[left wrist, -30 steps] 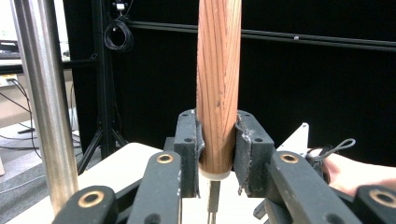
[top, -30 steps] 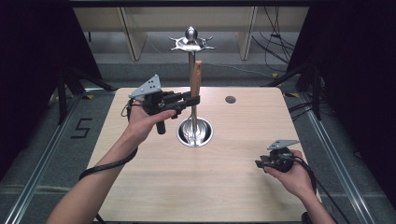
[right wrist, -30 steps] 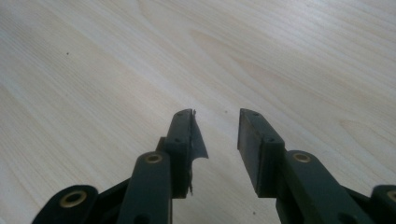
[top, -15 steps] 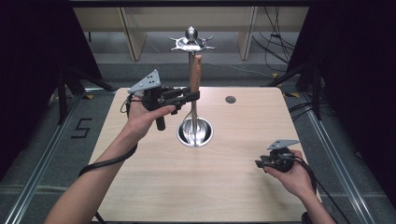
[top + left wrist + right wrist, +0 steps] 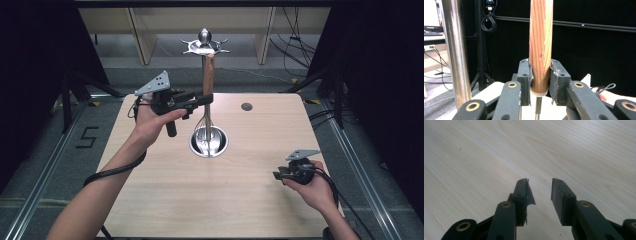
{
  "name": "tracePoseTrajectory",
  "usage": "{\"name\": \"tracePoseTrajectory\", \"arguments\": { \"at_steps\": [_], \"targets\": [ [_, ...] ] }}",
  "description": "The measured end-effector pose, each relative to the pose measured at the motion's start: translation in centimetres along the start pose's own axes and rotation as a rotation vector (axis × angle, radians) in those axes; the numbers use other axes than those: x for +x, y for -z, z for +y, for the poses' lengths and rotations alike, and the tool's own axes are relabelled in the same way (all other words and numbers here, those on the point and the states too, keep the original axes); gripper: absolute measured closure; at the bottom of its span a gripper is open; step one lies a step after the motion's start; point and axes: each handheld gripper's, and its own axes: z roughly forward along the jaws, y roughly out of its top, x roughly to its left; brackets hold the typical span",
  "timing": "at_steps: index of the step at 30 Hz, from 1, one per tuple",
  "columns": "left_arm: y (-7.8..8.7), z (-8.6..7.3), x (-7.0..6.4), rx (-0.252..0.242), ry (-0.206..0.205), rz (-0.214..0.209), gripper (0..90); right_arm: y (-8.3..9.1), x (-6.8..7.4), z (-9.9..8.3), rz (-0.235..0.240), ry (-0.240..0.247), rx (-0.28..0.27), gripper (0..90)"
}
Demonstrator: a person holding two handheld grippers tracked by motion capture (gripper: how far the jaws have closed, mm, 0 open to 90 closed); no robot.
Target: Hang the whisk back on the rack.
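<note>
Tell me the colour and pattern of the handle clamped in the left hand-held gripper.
Reddish-brown wooden handle with darker lengthwise grain streaks; the left gripper view shows it best.

At the table's [image 5: 150, 200] middle, the metal stand [image 5: 208, 142] with its upright pole [image 5: 455, 50] blocks the way, and the wooden handle [image 5: 541, 45] stands just beside that pole, leaving only a narrow gap between them. The hook crown [image 5: 205, 45] caps the top. The near half lies open (bare wood), broad passage around the right gripper [image 5: 539, 192].
</note>
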Motion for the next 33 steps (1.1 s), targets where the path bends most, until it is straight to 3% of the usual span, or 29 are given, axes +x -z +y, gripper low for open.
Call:
{"name": "tracePoseTrajectory", "arguments": {
  "at_steps": [1,4,17,31,33],
  "targets": [
    [0.0,0.0,0.1,-0.001,-0.001,0.002,72.2,-0.1,-0.1,-0.1,-0.008,0.027,-0.009,66.6],
    [0.0,0.0,0.2,-0.006,0.001,0.004,72.2,0.0,0.0,0.0,-0.002,0.011,-0.003,66.6],
    [-0.1,-0.1,0.8,-0.011,0.02,-0.003,72.1,-0.2,-0.4,0.0,-0.006,0.049,-0.022,66.7],
    [-0.1,-0.3,1.4,-0.007,0.035,-0.004,72.1,-0.2,-0.4,-0.1,-0.009,0.05,-0.018,66.7],
    [-0.1,-0.4,1.5,-0.007,0.036,-0.005,72.0,-0.2,-0.3,-0.1,-0.009,0.033,-0.02,66.7]
  ]
}}
